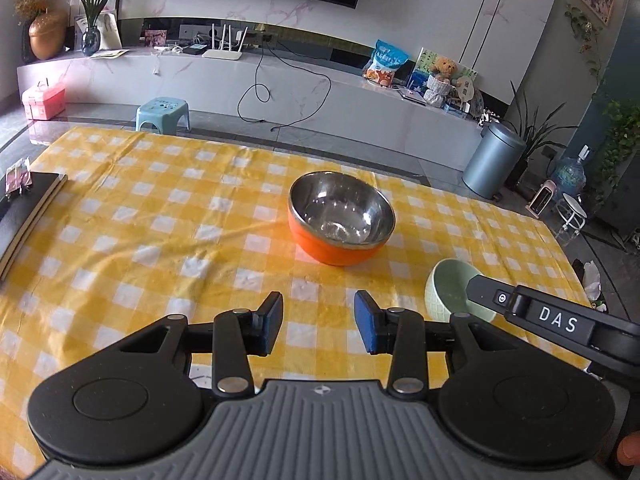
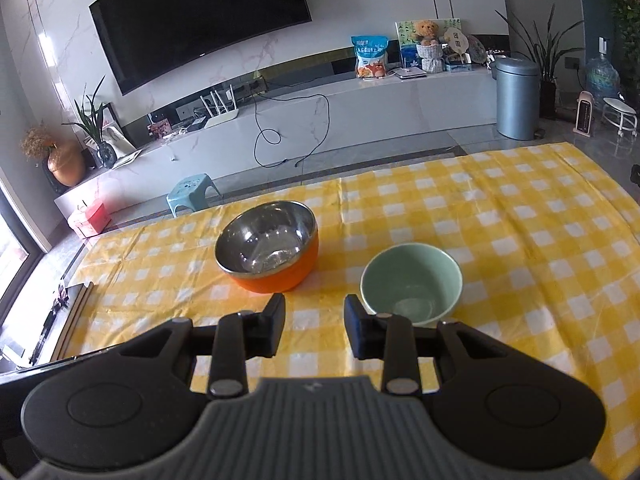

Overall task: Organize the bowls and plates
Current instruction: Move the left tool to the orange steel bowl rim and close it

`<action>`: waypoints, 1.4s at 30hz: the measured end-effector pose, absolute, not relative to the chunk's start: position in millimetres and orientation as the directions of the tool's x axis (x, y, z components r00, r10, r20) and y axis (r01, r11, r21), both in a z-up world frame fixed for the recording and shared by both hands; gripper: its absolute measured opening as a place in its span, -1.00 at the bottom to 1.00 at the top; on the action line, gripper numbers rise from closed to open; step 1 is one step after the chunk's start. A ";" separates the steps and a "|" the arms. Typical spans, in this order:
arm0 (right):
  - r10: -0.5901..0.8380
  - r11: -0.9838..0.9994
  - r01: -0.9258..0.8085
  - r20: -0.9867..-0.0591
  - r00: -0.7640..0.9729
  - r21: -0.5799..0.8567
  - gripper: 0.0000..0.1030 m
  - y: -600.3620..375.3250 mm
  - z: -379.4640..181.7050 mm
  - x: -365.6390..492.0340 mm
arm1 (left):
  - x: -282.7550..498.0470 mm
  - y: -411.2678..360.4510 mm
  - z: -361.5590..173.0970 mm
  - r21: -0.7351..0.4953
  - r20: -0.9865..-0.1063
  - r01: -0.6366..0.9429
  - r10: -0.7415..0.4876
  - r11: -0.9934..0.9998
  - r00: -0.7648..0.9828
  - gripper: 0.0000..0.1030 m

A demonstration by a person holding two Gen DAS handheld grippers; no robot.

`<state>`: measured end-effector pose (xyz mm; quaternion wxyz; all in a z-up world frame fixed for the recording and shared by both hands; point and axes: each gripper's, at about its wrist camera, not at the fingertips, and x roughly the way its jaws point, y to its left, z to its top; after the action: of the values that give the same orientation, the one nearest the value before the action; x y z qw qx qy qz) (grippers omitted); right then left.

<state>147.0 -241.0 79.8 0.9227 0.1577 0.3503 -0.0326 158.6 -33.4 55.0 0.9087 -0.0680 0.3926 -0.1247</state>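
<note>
Yellow and white squares covered the cloth (image 1: 160, 216) on the table in the left wrist view. The left tongs (image 1: 319, 322) hung over the cloth with a gap between the two blue pads, and nothing sat in that gap. Ahead of these tongs stood the orange bowl (image 1: 341, 220), shiny metal inside, upright and not touched. To the right of the left tongs, close by, was the green bowl (image 1: 446, 292). Part of the right tongs (image 1: 532, 312) lay across it in the picture, black with white letters. I could not tell from this side whether they touched the green bowl. Far to the left of the left tongs a dark book (image 1: 28, 208) lay near the table edge. Past the table were a small blue stool (image 1: 162, 112) and a grey bin (image 1: 494, 160) on the floor.

From the right wrist view, the right tongs (image 2: 315, 326) were partly open and held nothing. Only cloth (image 2: 520, 240) showed between the fingers. The green bowl (image 2: 411, 282) stood just ahead and a little to the right, with its near rim hidden behind the right finger (image 2: 358, 330). The orange bowl (image 2: 267, 252) stood ahead and to the left, beside the green one but apart from it. Both bowls were empty. A big black television (image 2: 200, 20) hung on the wall far behind.
</note>
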 end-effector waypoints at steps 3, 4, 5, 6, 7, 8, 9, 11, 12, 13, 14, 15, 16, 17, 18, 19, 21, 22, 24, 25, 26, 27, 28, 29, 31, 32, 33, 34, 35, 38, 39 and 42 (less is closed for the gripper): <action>0.061 0.939 0.179 -0.657 0.751 0.292 -0.38 -245.4 76.4 163.6 | 174.2 -32.7 54.6 -0.225 -0.691 0.173 -0.283 0.959 0.665 -0.14; 0.064 0.935 0.184 -0.657 0.751 0.302 -0.38 -247.7 74.9 169.0 | 179.7 -32.1 53.9 -0.225 -0.688 0.172 -0.282 0.959 0.668 -0.14; 0.065 0.932 0.190 -0.658 0.750 0.310 -0.38 -249.8 73.0 174.0 | 185.6 -31.3 52.9 -0.226 -0.686 0.172 -0.282 0.959 0.671 -0.14; 0.069 0.927 0.195 -0.658 0.749 0.319 -0.38 -252.0 71.0 180.1 | 191.6 -31.0 52.0 -0.228 -0.684 0.169 -0.281 0.959 0.673 -0.14; 0.076 0.924 0.197 -0.659 0.748 0.329 -0.38 -252.8 69.6 185.8 | 198.1 -30.6 50.5 -0.231 -0.683 0.164 -0.280 0.959 0.674 -0.14; 0.081 0.921 0.197 -0.660 0.746 0.336 -0.38 -253.1 68.4 191.0 | 204.6 -30.2 48.5 -0.235 -0.684 0.159 -0.279 0.959 0.674 -0.14; 0.089 0.919 0.195 -0.663 0.744 0.341 -0.38 -252.8 67.0 198.2 | 211.5 -29.9 46.0 -0.239 -0.687 0.153 -0.278 0.959 0.671 -0.14; 0.093 0.922 0.189 -0.668 0.738 0.337 -0.38 -249.6 64.1 211.0 | 226.7 -29.5 39.7 -0.244 -0.697 0.145 -0.278 0.959 0.661 -0.13; 0.092 0.925 0.187 -0.673 0.734 0.330 -0.38 -246.4 62.1 217.7 | 233.0 -29.8 37.0 -0.242 -0.702 0.139 -0.272 0.960 0.658 -0.12; 0.093 0.928 0.184 -0.679 0.728 0.325 -0.39 -244.2 59.7 224.5 | 239.5 -30.8 34.4 -0.231 -0.707 0.130 -0.258 0.964 0.658 -0.09; 0.097 0.928 0.183 -0.687 0.720 0.323 -0.39 -242.2 56.9 232.0 | 245.7 -32.1 32.3 -0.219 -0.711 0.126 -0.247 0.968 0.658 -0.07; 0.100 0.929 0.184 -0.695 0.712 0.322 -0.39 -241.1 54.1 238.1 | 252.4 -32.4 29.8 -0.211 -0.712 0.129 -0.243 0.969 0.659 -0.06; 0.102 0.930 0.183 -0.702 0.705 0.319 -0.39 -239.7 51.6 244.2 | 258.5 -32.8 27.6 -0.206 -0.715 0.130 -0.240 0.970 0.657 -0.02; 0.100 0.933 0.181 -0.708 0.699 0.310 -0.39 -238.5 49.1 250.7 | 264.3 -33.4 25.1 -0.204 -0.720 0.130 -0.239 0.970 0.651 0.00; 0.095 0.938 0.179 -0.714 0.694 0.298 -0.39 -236.9 46.7 256.2 | 270.1 -33.8 22.2 -0.203 -0.726 0.131 -0.239 0.970 0.645 0.01; 0.086 0.943 0.178 -0.722 0.686 0.282 -0.39 -235.2 43.7 262.8 | 275.1 -34.3 19.3 -0.199 -0.731 0.130 -0.235 0.971 0.640 0.01; 0.077 0.944 0.189 -0.739 0.670 0.269 -0.39 -235.1 37.1 274.3 | 283.7 -35.4 13.1 -0.191 -0.741 0.123 -0.225 0.974 0.633 0.01; 0.078 0.943 0.193 -0.745 0.662 0.271 -0.39 -235.3 34.1 278.5 | 287.0 -36.2 10.1 -0.192 -0.745 0.115 -0.221 0.975 0.630 0.01; 0.082 0.942 0.195 -0.753 0.653 0.272 -0.39 -235.4 28.9 284.4 | 293.9 -38.0 4.1 -0.206 -0.752 0.111 -0.229 0.972 0.618 0.01; 0.082 0.944 0.191 -0.754 0.651 0.268 -0.39 -234.6 27.2 285.9 | 296.6 -39.3 1.4 -0.212 -0.755 0.109 -0.233 0.971 0.613 0.01; 0.083 0.946 0.186 -0.755 0.651 0.264 -0.39 -233.9 25.9 287.9 | 300.2 -40.4 -1.8 -0.212 -0.760 0.106 -0.232 0.972 0.608 0.01; 0.083 0.948 0.183 -0.755 0.650 0.261 -0.39 -233.5 24.8 289.5 | 302.2 -41.9 -4.6 -0.207 -0.764 0.105 -0.228 0.973 0.603 0.01; 0.084 0.949 0.180 -0.757 0.648 0.259 -0.39 -233.0 23.4 290.8 | 303.5 -43.2 -6.9 -0.205 -0.766 0.105 -0.226 0.973 0.602 0.01; 0.083 0.949 0.182 -0.762 0.643 0.258 -0.39 -232.6 21.7 292.2 | 304.3 -44.1 -8.9 -0.204 -0.766 0.104 -0.225 0.973 0.601 0.01; 0.088 0.946 0.188 -0.771 0.631 0.262 -0.41 -233.4 17.2 295.2 | 306.6 -46.5 -12.7 -0.199 -0.772 0.104 -0.222 0.974 0.596 0.01; 0.093 0.945 0.191 -0.776 0.624 0.266 -0.43 -233.3 14.9 297.3 | 307.7 -46.6 -14.1 -0.197 -0.774 0.105 -0.221 0.975 0.594 -0.02; 0.097 0.943 0.193 -0.781 0.617 0.270 -0.45 -233.4 12.5 298.6 | 309.2 -46.8 -15.7 -0.196 -0.774 0.106 -0.220 0.975 0.594 -0.06; 0.103 0.943 0.191 -0.784 0.612 0.272 -0.48 -232.9 10.8 299.4 | 310.1 -47.2 -16.8 -0.200 -0.771 0.111 -0.226 0.973 0.595 -0.14; 0.111 0.942 0.186 -0.784 0.611 0.278 -0.49 -232.2 9.3 299.8 | 310.3 -47.7 -17.4 -0.205 -0.768 0.115 -0.232 0.972 0.597 -0.23; 0.124 0.942 0.174 -0.780 0.614 0.287 -0.52 -230.8 7.3 299.5 | 311.2 -50.9 -17.6 -0.212 -0.762 0.128 -0.246 0.969 0.599 -0.48; 0.121 0.943 0.173 -0.779 0.616 0.284 -0.52 -230.2 7.6 299.5 | 310.7 -52.0 -17.5 -0.217 -0.759 0.137 -0.255 0.967 0.599 -0.55; 0.120 0.940 0.182 -0.778 0.617 0.290 -0.57 -231.3 7.9 299.6 | 311.7 -57.0 -16.3 -0.204 -0.763 0.143 -0.249 0.968 0.596 -0.67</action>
<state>299.6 -231.3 7.9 0.8824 0.1729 0.4373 -0.0176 311.7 -57.0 -16.3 0.8913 -0.0607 0.4356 -0.1101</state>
